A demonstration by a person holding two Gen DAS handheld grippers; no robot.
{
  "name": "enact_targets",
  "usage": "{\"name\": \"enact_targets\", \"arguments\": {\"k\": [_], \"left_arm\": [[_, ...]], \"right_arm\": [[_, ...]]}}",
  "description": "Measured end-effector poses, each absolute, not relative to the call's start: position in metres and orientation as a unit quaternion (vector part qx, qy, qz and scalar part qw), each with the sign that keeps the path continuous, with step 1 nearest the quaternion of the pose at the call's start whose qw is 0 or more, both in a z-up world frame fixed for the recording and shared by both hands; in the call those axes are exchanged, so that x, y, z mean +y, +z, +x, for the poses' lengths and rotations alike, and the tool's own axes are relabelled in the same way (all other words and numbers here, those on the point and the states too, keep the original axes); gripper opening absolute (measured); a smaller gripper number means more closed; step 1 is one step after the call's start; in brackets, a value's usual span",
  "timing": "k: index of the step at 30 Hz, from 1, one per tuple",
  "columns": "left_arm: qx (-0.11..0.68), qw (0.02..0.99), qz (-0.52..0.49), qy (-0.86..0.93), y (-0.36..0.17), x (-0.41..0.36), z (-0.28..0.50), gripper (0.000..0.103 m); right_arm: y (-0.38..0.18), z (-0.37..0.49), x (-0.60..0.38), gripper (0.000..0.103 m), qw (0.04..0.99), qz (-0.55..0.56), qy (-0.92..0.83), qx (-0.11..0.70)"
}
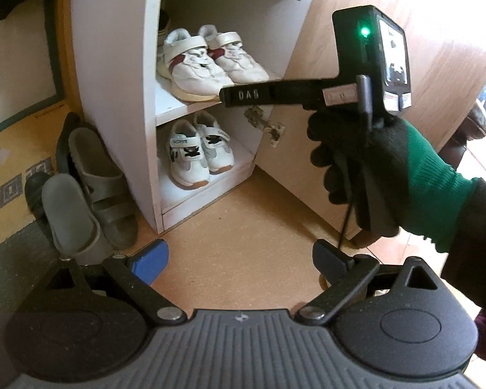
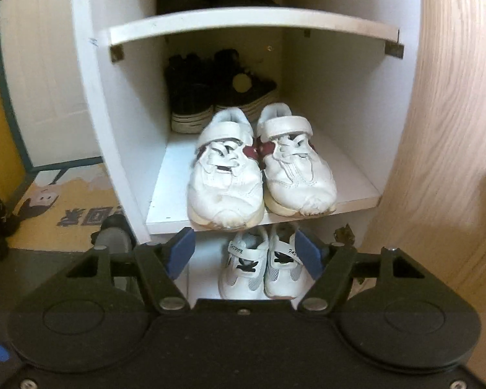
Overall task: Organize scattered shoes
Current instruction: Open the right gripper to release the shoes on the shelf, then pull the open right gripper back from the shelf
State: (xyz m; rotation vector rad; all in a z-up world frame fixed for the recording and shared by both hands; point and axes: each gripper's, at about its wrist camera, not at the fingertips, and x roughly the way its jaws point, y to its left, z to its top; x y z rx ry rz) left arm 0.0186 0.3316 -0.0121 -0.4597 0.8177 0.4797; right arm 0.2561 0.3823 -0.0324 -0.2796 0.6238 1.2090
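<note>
White sneakers (image 2: 262, 165) paired on shelf (image 2: 356, 191) just ahead of right tool (image 2: 244, 253), open & empty. Left tool (image 1: 239, 259) open too. Grey sandals (image 1: 90, 188) left of it on floor, prob next.

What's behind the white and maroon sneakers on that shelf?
Behind the white and maroon sneakers stands a pair of black shoes with white striped soles, toward the shelf back. Their front parts are covered by the sneakers.

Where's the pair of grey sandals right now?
The grey sandals are on the floor at the left of the left wrist view, leaning beside the white shoe cabinet, outside its shelves.
</note>
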Motion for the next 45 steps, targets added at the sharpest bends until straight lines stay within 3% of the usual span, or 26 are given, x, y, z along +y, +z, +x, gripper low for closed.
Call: {"name": "enact_targets", "arguments": {"k": [17, 21, 23, 25, 35, 45], "left_arm": [[0.391, 0.867, -0.218, 0.219, -0.015, 0.333, 0.019, 0.096], [0.394, 0.864, -0.221, 0.222, -0.017, 0.334, 0.014, 0.096], [0.394, 0.864, -0.222, 0.223, -0.017, 0.336, 0.014, 0.096], [0.392, 0.864, -0.223, 0.224, -0.016, 0.337, 0.015, 0.096], [0.386, 0.870, -0.221, 0.214, -0.008, 0.330, 0.023, 0.096], [0.392, 0.877, -0.208, 0.183, -0.002, 0.300, 0.037, 0.096]], "right_arm": [[-0.020, 0.265, 0.385, 0.068, 0.783, -0.069, 0.551, 0.279], [-0.027, 0.253, 0.379, 0.069, 0.778, -0.102, 0.556, 0.274], [-0.038, 0.252, 0.380, 0.066, 0.780, -0.120, 0.548, 0.276], [-0.046, 0.259, 0.385, 0.055, 0.784, -0.116, 0.536, 0.292], [-0.034, 0.263, 0.379, 0.055, 0.776, -0.061, 0.548, 0.305], [-0.037, 0.245, 0.207, 0.075, 0.802, 0.026, 0.465, 0.374]]}}
